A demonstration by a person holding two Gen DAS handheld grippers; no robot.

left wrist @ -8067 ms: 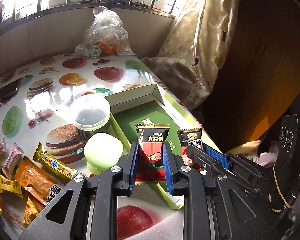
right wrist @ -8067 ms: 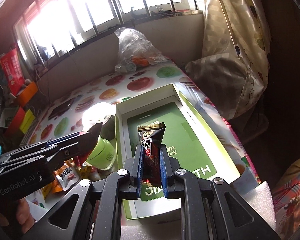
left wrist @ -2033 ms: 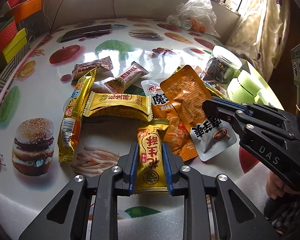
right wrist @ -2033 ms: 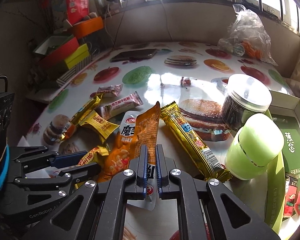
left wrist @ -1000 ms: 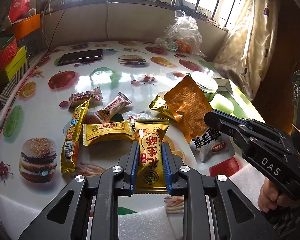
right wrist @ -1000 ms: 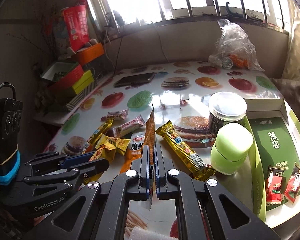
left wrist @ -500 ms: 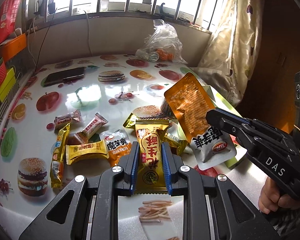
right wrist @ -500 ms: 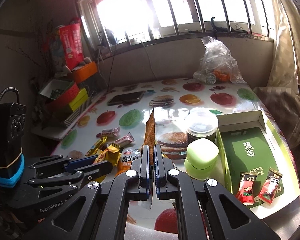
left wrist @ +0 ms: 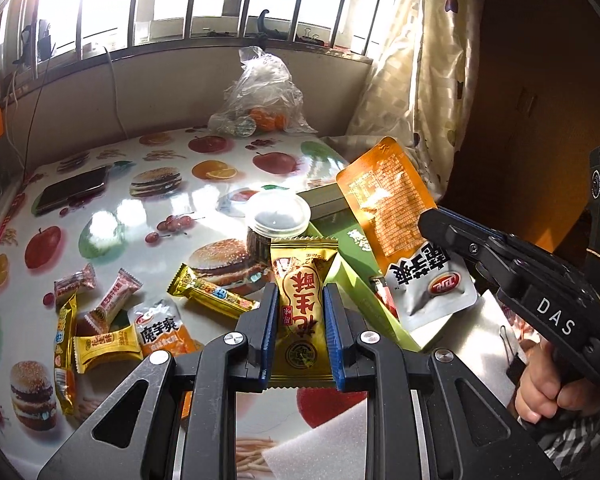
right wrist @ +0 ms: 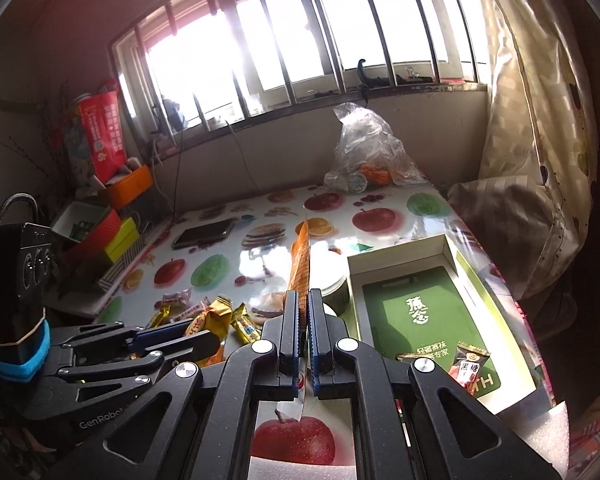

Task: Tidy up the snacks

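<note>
My left gripper [left wrist: 298, 300] is shut on a gold snack bar [left wrist: 303, 312] with red lettering, held above the table. To its right my right gripper [left wrist: 432, 220] is shut on an orange and silver pouch [left wrist: 396, 216], lifted over the box's near corner. In the right wrist view that pouch [right wrist: 300, 256] stands edge-on between the pads of the right gripper [right wrist: 304, 304]. The open green box [right wrist: 420, 312] lies at the right with two small red packets [right wrist: 466, 364] at its near end. Several loose snacks [left wrist: 112, 320] lie on the table at the left.
A dark jar with a clear lid [left wrist: 278, 220] stands beside the box. A phone [left wrist: 72, 192] and a plastic bag of fruit [left wrist: 260, 100] lie farther back. A curtain [left wrist: 412, 80] hangs at the right. Coloured boxes [right wrist: 112, 236] sit past the table's left edge.
Both grippers have risen and swung right with their snacks, away from the snack pile. The green box and the window have come more into view.
</note>
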